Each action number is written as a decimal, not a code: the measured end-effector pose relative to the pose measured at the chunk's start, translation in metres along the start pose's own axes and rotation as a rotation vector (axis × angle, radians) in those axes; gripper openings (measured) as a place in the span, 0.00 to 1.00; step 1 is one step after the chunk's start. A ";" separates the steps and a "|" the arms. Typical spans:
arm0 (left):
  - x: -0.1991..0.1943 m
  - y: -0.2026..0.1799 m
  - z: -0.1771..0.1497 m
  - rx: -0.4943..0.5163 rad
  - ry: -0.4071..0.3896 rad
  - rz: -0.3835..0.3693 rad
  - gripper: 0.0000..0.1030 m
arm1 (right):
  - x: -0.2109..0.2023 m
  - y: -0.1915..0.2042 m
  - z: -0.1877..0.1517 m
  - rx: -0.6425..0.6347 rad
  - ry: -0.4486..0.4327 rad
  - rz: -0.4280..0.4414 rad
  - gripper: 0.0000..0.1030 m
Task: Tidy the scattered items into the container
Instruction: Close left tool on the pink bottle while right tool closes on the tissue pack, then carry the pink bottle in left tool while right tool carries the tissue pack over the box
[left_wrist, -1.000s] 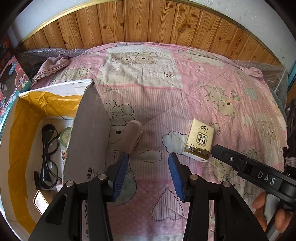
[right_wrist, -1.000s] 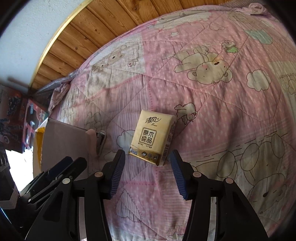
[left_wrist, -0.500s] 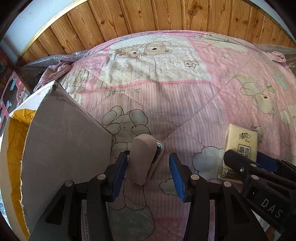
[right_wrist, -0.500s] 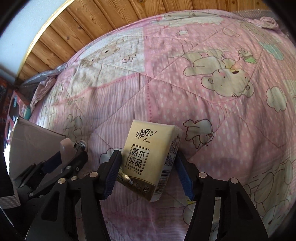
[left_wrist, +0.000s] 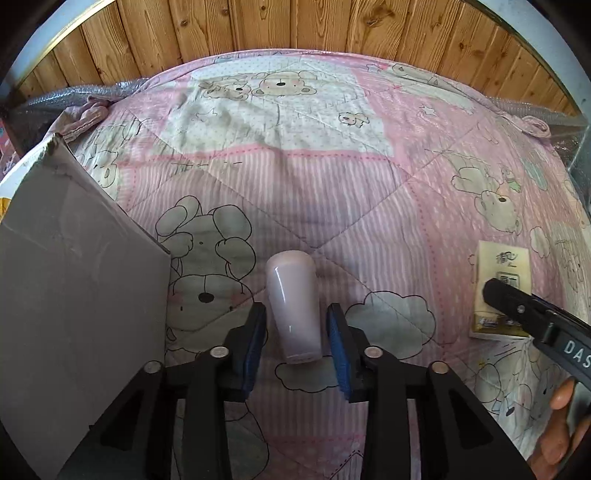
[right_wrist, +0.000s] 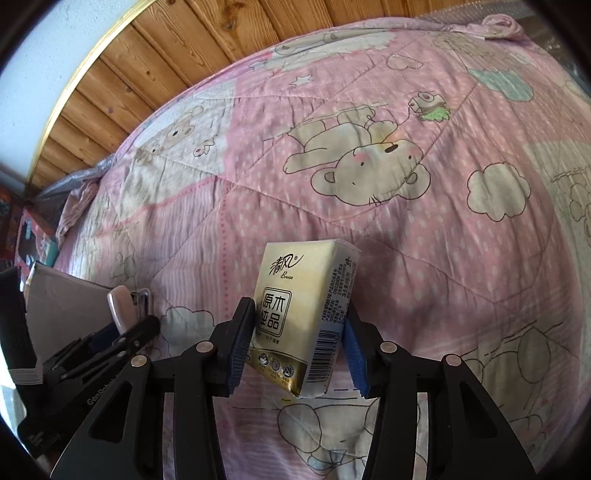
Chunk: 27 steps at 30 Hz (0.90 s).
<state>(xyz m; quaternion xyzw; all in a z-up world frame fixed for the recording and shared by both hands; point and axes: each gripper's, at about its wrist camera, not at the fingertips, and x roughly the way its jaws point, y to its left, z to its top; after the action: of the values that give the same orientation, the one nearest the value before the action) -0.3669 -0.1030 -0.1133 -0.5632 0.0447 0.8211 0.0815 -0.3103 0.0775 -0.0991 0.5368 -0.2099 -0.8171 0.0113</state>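
While both grippers were hovering short of their targets a second ago, each now brackets its item, so two pickups are set up at once.

Left gripper (left_wrist: 297, 338): it has closed in on the pale pink glossy tapered plastic item (left_wrist: 293, 308) (looks like a stapler; metal part shows in the right wrist view), lying on the pink bear-print quilt (left_wrist: 332, 177). Jaws are spread a bit wider than the item, one blue pad either side, small gap visible on both sides. Not clamped, nothing held yet. Item sits on the quilt just right of the grey cardboard box flap (left_wrist: 74, 295).

Right gripper (right_wrist: 299, 343): it has advanced onto the beige-and-gold rectangular tissue pack with Chinese print (right_wrist: 303, 314). Left pad (right_wrist: 242, 339) touches or nearly touches the pack's front face edge, right pad sits at the barcode side. Jaws are about pack-width apart; looks like contact, but I cannot tell if it is actually squeezing. Pack is on the quilt, tilted up slightly at the far end, well apart from the box.

Judgement: the approach is done for both, and the clamp is next. The box interior is out of view now; both items must go left into it. The glossy tapered shell may slip if pinched near its narrow end.
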 end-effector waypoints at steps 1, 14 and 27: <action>0.005 0.002 -0.001 -0.019 0.012 0.008 0.48 | 0.003 0.001 0.000 -0.003 0.004 0.003 0.53; -0.013 -0.001 -0.008 -0.063 0.004 -0.054 0.27 | -0.022 -0.005 -0.016 -0.011 -0.032 0.065 0.23; -0.055 -0.014 -0.038 -0.085 -0.028 -0.138 0.27 | -0.063 -0.014 -0.057 -0.032 -0.019 0.029 0.23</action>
<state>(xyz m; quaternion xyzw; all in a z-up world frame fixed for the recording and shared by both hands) -0.3103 -0.1003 -0.0751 -0.5564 -0.0302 0.8224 0.1144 -0.2306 0.0870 -0.0686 0.5259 -0.2047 -0.8251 0.0296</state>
